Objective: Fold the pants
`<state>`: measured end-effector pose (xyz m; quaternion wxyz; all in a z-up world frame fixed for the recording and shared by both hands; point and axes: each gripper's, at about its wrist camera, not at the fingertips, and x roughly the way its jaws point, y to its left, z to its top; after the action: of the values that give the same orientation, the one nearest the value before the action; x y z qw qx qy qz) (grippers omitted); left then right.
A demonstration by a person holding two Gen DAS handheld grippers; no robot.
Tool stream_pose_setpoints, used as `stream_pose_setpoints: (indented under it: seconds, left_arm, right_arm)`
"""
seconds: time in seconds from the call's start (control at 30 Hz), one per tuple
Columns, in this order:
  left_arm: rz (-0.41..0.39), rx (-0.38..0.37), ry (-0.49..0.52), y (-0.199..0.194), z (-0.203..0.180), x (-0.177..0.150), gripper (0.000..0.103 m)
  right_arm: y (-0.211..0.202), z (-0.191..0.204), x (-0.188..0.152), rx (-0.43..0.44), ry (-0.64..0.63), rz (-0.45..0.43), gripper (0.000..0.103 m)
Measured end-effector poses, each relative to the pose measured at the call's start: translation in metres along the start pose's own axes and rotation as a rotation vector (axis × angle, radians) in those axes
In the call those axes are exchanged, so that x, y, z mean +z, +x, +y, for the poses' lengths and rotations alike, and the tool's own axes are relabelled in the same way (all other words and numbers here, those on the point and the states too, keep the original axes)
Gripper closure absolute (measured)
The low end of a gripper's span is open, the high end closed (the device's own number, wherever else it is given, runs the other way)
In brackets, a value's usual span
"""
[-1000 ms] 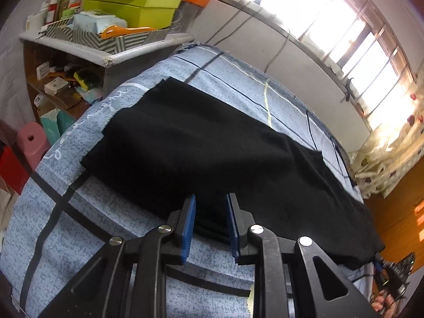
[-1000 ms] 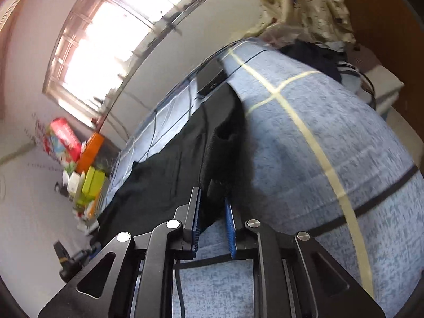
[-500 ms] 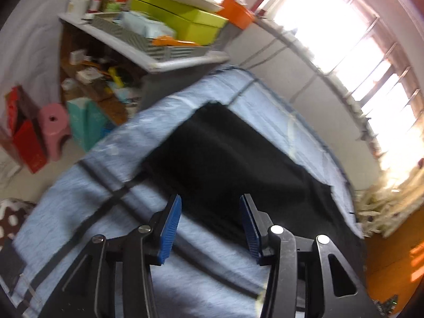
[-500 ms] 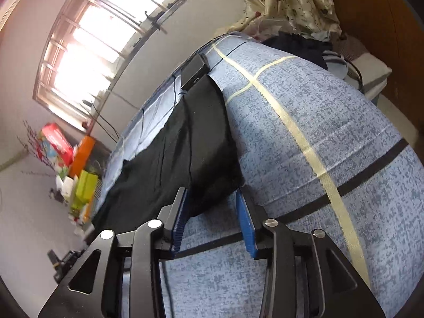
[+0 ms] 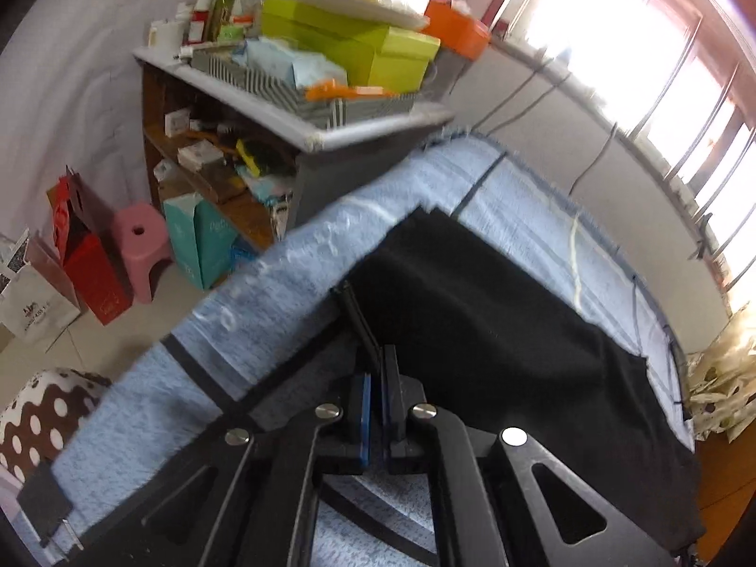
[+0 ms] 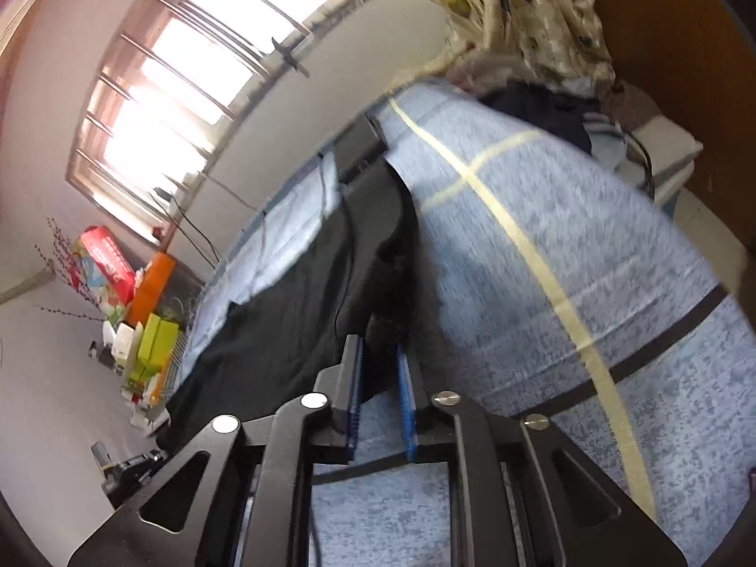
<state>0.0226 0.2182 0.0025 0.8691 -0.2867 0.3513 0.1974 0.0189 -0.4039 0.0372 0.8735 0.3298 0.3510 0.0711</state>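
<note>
Black pants lie stretched out flat along a blue patterned bed cover. In the left wrist view, my left gripper sits at the pants' near corner. Its jaws are shut, and a thin raised edge of the black cloth is pinched between them. In the right wrist view the pants run away toward the far shelf. My right gripper is shut on a bunched fold of cloth at the pants' near end, which is lifted slightly off the cover.
A cluttered shelf with green boxes stands beyond the bed's corner. A pink stool and a red bag stand on the floor below. A black box, dark clothes and a curtain lie at the other end.
Both grippers opened wider and then closed on the black cloth. The left gripper shifted along the pants' edge to their corner near the shelf. The right one stayed near its end.
</note>
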Motion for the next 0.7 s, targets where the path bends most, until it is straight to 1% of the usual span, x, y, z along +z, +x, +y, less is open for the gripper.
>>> stream_pose_setpoints:
  seconds: [0.07,0.1,0.13,0.17,0.2,0.23,0.3,0.33,0.37,0.4,0.43,0.47,0.5,0.53,0.6,0.63,0.7]
  left_arm:
    - [-0.010,0.003,0.005,-0.003,0.004,0.002,0.099]
    - [-0.005,-0.007,0.012,-0.001,0.007,0.003,0.099]
    - [0.007,0.005,-0.013,0.003,0.014,0.002,0.099]
    - [0.040,-0.014,-0.037,0.010,0.019,0.002,0.099]
    - [0.041,-0.032,-0.029,0.011,0.021,0.001,0.099]
    - [0.037,-0.032,-0.003,0.008,0.019,0.000,0.098]
    - [0.029,-0.041,0.002,-0.003,0.019,-0.002,0.096]
    - [0.010,-0.034,0.010,-0.011,0.018,-0.002,0.094]
    - [-0.029,-0.017,0.015,-0.021,0.018,-0.002,0.094]
    - [-0.068,-0.002,0.015,-0.030,0.018,-0.001,0.094]
    - [-0.101,-0.003,0.021,-0.038,0.017,0.001,0.093]
    - [-0.120,-0.026,0.039,-0.044,0.013,0.003,0.093]
    - [-0.126,-0.052,0.065,-0.046,0.007,0.006,0.089]
    - [-0.124,-0.069,0.091,-0.045,-0.001,0.009,0.080]
    - [-0.114,-0.101,0.133,-0.038,-0.015,0.011,0.074]
    - [-0.090,-0.142,0.165,-0.031,-0.023,0.011,0.072]
    - [-0.009,-0.226,0.243,-0.011,-0.044,0.007,0.072]
  right_arm:
    - [0.003,0.000,0.000,-0.028,-0.018,0.008,0.092]
    - [0.008,-0.005,0.000,-0.040,-0.006,0.024,0.092]
    - [0.012,-0.013,-0.002,-0.048,0.023,0.043,0.092]
    - [0.015,-0.017,-0.005,-0.049,0.036,0.056,0.091]
    - [0.017,-0.020,-0.006,-0.037,0.038,0.071,0.090]
    - [0.016,-0.021,-0.005,-0.033,0.039,0.076,0.089]
    - [0.011,-0.018,-0.001,-0.060,0.020,0.071,0.084]
    - [0.005,-0.014,0.001,-0.099,-0.009,0.046,0.084]
    - [-0.001,-0.009,0.004,-0.130,-0.046,0.014,0.084]
    - [-0.009,-0.001,0.007,-0.153,-0.086,-0.026,0.084]
    - [-0.012,0.004,0.009,-0.156,-0.108,-0.045,0.084]
    - [-0.014,0.009,0.012,-0.152,-0.127,-0.059,0.084]
    - [-0.014,0.017,0.014,-0.140,-0.152,-0.065,0.084]
    - [-0.011,0.025,0.015,-0.121,-0.181,-0.062,0.084]
    - [0.000,0.039,0.015,-0.099,-0.234,-0.042,0.083]
    - [0.008,0.047,0.013,-0.090,-0.266,-0.021,0.083]
    - [0.030,0.060,0.007,-0.080,-0.333,0.035,0.083]
